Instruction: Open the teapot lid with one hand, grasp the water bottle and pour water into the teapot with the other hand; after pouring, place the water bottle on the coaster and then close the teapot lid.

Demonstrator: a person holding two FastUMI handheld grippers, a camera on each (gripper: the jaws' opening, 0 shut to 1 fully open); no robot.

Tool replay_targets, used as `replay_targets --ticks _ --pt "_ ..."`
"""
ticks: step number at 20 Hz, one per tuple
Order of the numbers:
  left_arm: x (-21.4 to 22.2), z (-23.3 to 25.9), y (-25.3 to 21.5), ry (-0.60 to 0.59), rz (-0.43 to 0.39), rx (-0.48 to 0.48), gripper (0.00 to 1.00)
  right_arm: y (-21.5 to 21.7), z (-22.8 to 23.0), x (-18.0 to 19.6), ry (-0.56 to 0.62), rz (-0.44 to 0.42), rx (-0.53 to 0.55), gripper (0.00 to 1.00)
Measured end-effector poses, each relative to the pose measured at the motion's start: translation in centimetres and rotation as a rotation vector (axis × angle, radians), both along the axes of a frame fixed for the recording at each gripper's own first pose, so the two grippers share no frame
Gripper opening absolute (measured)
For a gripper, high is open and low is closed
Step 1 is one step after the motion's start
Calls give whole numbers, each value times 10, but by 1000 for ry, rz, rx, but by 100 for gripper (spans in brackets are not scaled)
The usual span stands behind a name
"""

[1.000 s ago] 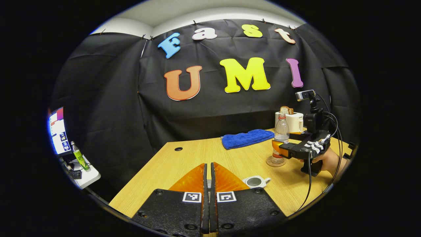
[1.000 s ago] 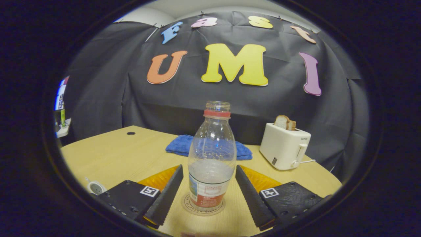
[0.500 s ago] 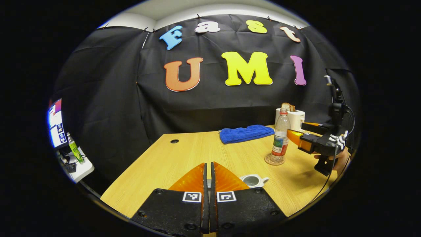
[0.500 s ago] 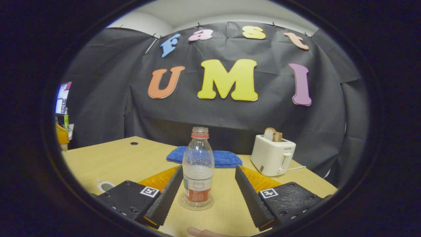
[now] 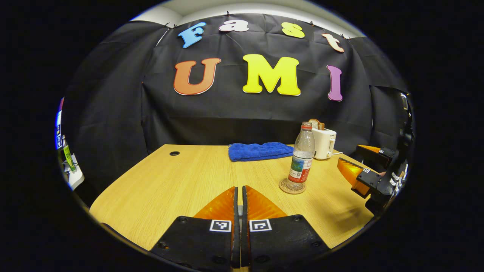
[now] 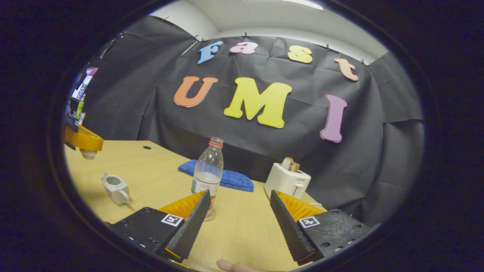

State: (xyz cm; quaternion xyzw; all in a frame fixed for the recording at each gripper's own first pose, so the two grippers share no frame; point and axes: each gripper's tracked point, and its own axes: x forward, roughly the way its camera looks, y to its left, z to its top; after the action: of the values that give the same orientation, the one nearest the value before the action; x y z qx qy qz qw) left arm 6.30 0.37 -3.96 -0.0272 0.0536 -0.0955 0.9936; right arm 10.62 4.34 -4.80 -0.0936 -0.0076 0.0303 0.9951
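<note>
The clear water bottle (image 5: 301,158) stands upright on the round coaster (image 5: 292,186), with no cap and some water in it. My right gripper (image 6: 240,211) is open and drawn back from the bottle (image 6: 208,170), which stands ahead and left of the gap. The same gripper (image 5: 359,162) sits at the table's right edge in the left gripper view. The white teapot (image 6: 115,187) stands lidless on the left. Up above it, my left gripper (image 6: 89,145) is shut on the small white lid (image 6: 89,153). In its own view that gripper (image 5: 238,196) has its fingers together.
A blue towel (image 5: 259,150) lies at the back of the wooden table (image 5: 181,177). A white toaster (image 5: 323,141) with bread stands behind the bottle. A side stand with a green bottle (image 5: 68,156) is off the table's left edge.
My right gripper has pulled back and to the right, away from the bottle standing on the coaster. The left gripper has turned, and the teapot has slid out of its view.
</note>
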Motion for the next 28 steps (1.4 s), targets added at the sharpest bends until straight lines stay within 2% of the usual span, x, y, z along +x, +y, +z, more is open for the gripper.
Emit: replay_targets --ticks 3,4,7,9,10,11,13,14,16,18,19,22,23,24,26,28 --pt "10 -16 -11 21 -34 -20 4 -6 -6 -8 1 2 44 98" --pt "13 -20 -11 27 -31 -24 3 -8 -7 -11 0 4 58 95" --pt "23 -26 -13 19 -43 -53 4 -19 -13 -20 1 6 83 95" --pt "26 -29 -22 1 -79 -60 4 -24 -16 -24 5 3 105 98" --pt "27 -29 -24 -9 -87 -60 0 -27 -15 -26 1 4 114 98" --pt "30 -30 -23 -17 -83 -60 5 -30 -16 -27 -4 2 122 98" --pt "34 -32 -27 -30 -86 -59 5 -35 -13 -29 -15 1 135 95" --pt "36 -35 -29 -28 -89 -52 4 -36 -12 -30 -18 1 137 98" --pt "39 -36 -29 -32 -78 -44 4 -36 -5 -33 -38 9 145 95" --pt "39 -36 -30 -30 -75 -37 4 -34 -2 -34 -46 18 146 95" --pt "40 -37 -29 -31 -74 -37 4 -34 -2 -35 -48 21 144 98" --pt "44 -37 -28 -28 -69 -28 4 -32 -1 -36 -55 33 144 95" --pt "45 -37 -28 -27 -68 -25 9 -31 -1 -36 -52 36 142 95" --pt "46 -38 -28 -29 -69 -24 5 -32 -2 -36 -49 35 139 95" --pt "50 -37 -28 -30 -68 -19 4 -37 -2 -35 -49 26 135 98" --pt "55 -37 -29 -31 -62 -18 5 -38 -1 -35 -52 27 145 95"
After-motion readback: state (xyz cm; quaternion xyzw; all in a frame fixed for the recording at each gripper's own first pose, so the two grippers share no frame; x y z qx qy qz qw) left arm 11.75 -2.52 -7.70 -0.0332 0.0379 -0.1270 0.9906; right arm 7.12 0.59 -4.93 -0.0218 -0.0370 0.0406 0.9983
